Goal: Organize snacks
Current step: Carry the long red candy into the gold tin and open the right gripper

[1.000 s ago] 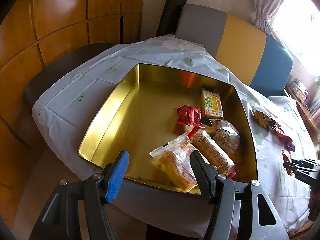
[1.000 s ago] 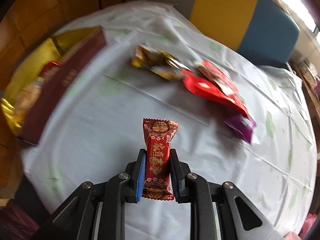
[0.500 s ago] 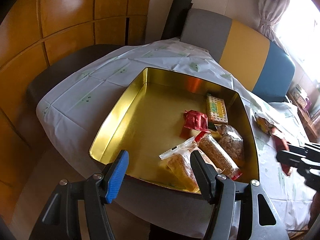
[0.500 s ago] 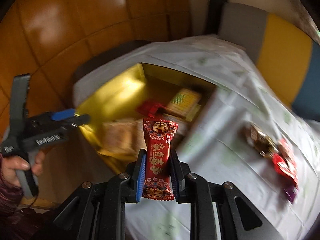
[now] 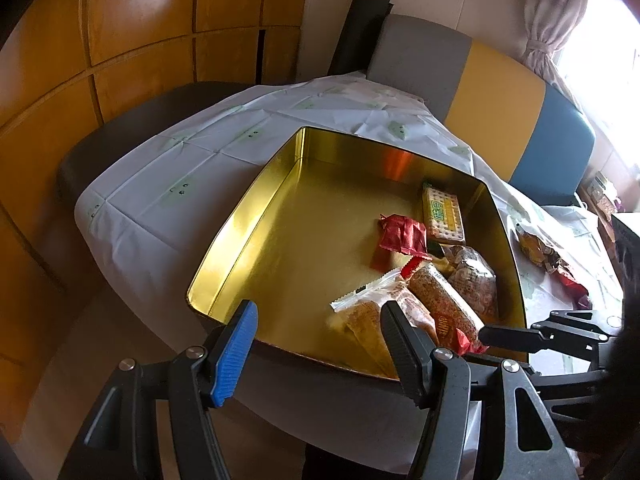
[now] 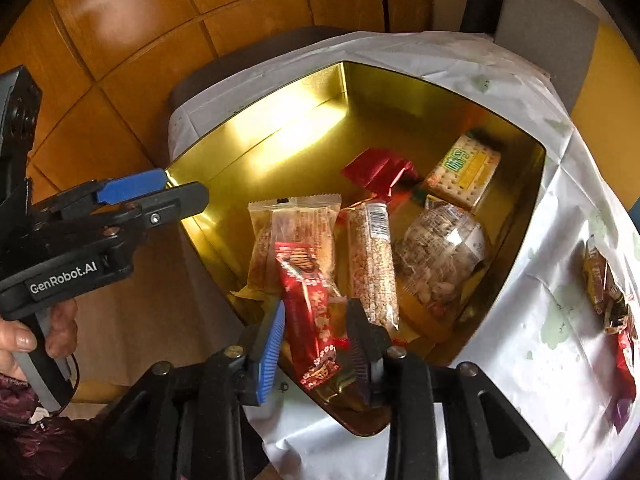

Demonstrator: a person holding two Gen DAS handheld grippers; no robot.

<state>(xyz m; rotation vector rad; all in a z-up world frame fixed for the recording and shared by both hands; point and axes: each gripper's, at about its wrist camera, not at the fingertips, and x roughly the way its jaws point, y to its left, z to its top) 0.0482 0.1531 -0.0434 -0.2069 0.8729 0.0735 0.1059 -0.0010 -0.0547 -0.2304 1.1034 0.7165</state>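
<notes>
- A gold tin point(image 6: 532, 200) is sitting on the white tablecloth point(image 5: 168, 184) and holding the sorted snacks: a cracker pack point(image 6: 464, 170) is lying near its far wall, a crumpled red wrapper point(image 6: 378, 170) just beside that, a clear bag of nut brittle point(image 6: 438, 256), a long grain bar point(image 6: 374, 260) and a clear-wrapped pastry point(image 6: 296, 224) side by side toward the near wall.
- The red candy bar point(image 6: 308, 312) is lying tilted between the fingers of the right gripper point(image 6: 316, 344), its far end resting over the pastry; the jaws are standing spread with gaps on both sides, no longer pinching it as they were half a second ago.
- The left gripper point(image 5: 320, 344) is hovering at the tin's near rim with its jaws wide apart and nothing between them.
- Only the right wrist view is showing the released candy bar and the person's left hand point(image 6: 36, 332) on the grip.
- Only the left wrist view is showing the yellow and blue sofa back point(image 5: 520, 120) and the curtain point(image 5: 548, 32).
- Loose snacks point(image 6: 608, 300) are waiting on the cloth to the right of the tin, well apart from it.
- Compared with a second ago, the right gripper is now reaching over the tin instead of the open cloth.
</notes>
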